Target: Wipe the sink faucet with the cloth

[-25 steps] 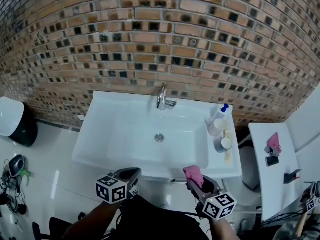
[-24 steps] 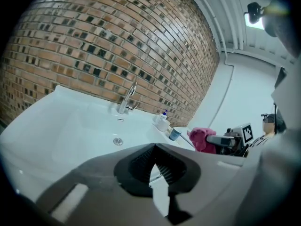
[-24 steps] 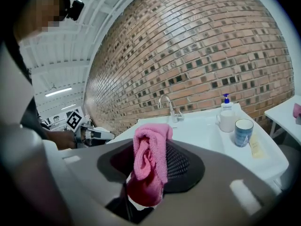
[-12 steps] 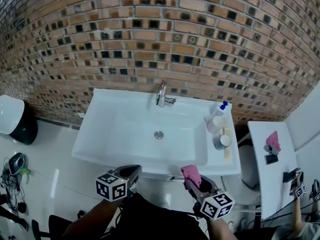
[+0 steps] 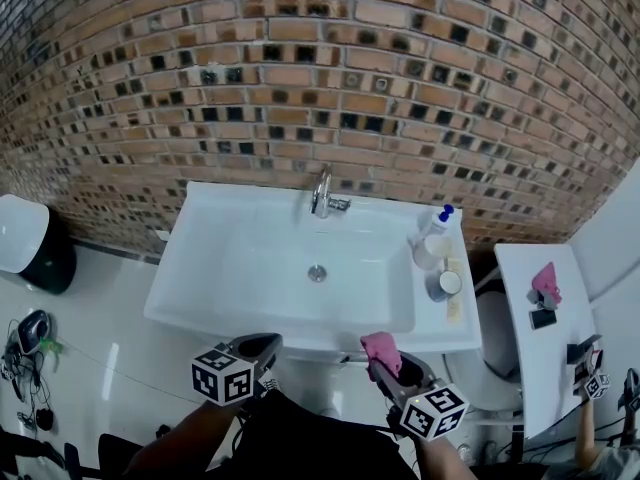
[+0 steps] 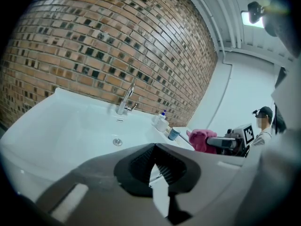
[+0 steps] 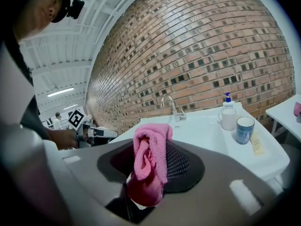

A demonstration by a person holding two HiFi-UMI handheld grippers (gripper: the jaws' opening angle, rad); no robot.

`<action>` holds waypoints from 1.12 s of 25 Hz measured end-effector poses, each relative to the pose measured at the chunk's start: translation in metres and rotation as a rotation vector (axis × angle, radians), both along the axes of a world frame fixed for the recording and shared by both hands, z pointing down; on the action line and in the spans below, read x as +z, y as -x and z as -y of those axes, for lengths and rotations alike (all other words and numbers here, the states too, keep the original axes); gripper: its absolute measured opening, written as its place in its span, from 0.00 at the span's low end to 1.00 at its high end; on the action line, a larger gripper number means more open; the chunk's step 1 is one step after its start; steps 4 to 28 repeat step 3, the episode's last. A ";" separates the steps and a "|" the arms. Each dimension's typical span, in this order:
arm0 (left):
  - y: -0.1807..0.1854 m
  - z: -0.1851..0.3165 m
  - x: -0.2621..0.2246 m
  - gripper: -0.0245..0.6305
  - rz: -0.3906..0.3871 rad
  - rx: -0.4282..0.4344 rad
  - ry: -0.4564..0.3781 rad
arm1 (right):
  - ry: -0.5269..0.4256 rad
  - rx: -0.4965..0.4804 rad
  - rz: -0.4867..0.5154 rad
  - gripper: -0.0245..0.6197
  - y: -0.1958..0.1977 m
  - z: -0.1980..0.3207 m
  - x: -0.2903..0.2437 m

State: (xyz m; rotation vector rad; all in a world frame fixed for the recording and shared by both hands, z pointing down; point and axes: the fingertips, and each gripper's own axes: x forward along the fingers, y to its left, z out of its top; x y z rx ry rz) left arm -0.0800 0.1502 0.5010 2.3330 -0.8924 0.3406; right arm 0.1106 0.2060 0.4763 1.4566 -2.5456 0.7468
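- The right gripper [image 5: 386, 361] is clamped on a bunched pink cloth [image 7: 149, 157], just off the front edge of the sink [image 5: 205, 258], right of middle.
- The left gripper [image 6: 154, 161] has its jaws together with nothing in them, near that same edge.
- The faucet [image 5: 322, 195] stands mid back edge, well apart from the cloth.

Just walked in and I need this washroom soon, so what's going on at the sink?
A person faces the white sink with a hand-held gripper in each hand. The right hand-held gripper is shut on a pink cloth. The left hand-held gripper is shut and empty. Both are short of the sink's near edge, and the cloth has not yet reached the faucet at the back.
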 end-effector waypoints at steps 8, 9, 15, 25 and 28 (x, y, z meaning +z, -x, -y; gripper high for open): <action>0.001 -0.001 -0.001 0.05 0.001 0.000 -0.001 | -0.002 -0.007 -0.004 0.29 0.002 -0.001 -0.001; 0.001 -0.001 -0.001 0.05 0.001 0.000 -0.001 | -0.002 -0.007 -0.004 0.29 0.002 -0.001 -0.001; 0.001 -0.001 -0.001 0.05 0.001 0.000 -0.001 | -0.002 -0.007 -0.004 0.29 0.002 -0.001 -0.001; 0.001 -0.001 -0.001 0.05 0.001 0.000 -0.001 | -0.002 -0.007 -0.004 0.29 0.002 -0.001 -0.001; 0.001 -0.001 -0.001 0.05 0.001 0.000 -0.001 | -0.002 -0.007 -0.004 0.29 0.002 -0.001 -0.001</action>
